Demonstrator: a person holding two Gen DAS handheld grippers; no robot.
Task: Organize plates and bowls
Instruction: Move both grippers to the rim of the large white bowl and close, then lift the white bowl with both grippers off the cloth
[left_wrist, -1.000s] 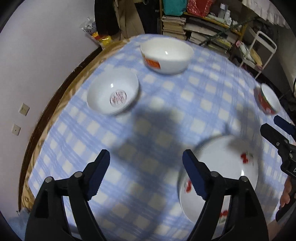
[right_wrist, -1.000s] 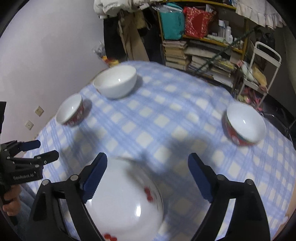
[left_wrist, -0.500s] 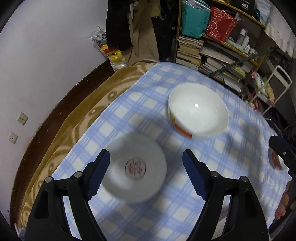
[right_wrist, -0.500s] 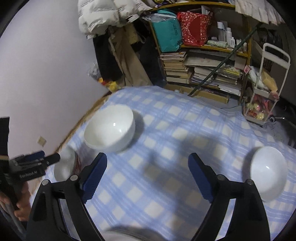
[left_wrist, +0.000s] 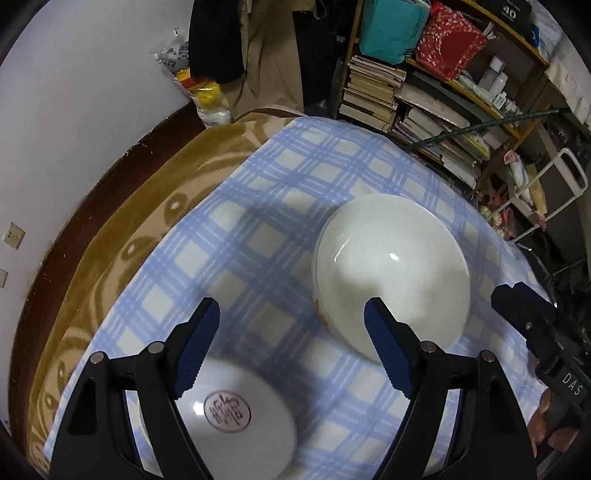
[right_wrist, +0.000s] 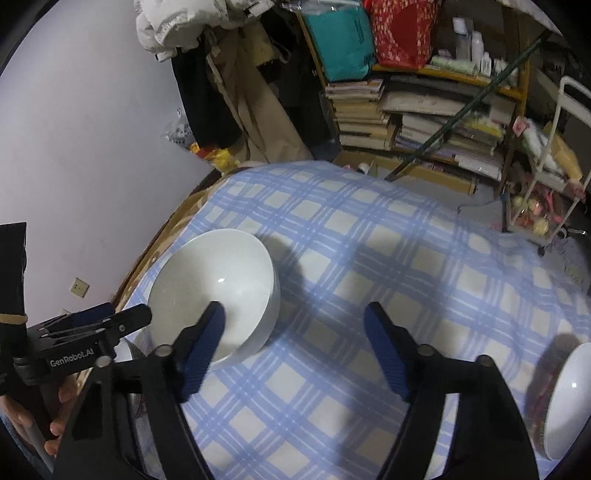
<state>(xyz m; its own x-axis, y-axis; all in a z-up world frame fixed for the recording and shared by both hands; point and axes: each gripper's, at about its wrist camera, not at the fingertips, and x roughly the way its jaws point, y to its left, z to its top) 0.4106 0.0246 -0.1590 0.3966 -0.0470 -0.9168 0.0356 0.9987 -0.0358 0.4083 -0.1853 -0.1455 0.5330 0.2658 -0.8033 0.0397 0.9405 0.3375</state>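
Checked cloth covers the table (right_wrist: 369, 258); a big white bowl (left_wrist: 391, 273) sits near its far edge. Left gripper (left_wrist: 291, 347) hangs open and empty; right gripper (right_wrist: 293, 350) is closing on nothing. Glazed, slippery and breakable, the bowl wants a rim pinch.

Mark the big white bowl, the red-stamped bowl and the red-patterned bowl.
big white bowl (left_wrist: 391, 266), left wrist view, inner wall.
red-stamped bowl (left_wrist: 266, 435), left wrist view, inside near the stamp.
red-patterned bowl (right_wrist: 569, 398), right wrist view, white interior.
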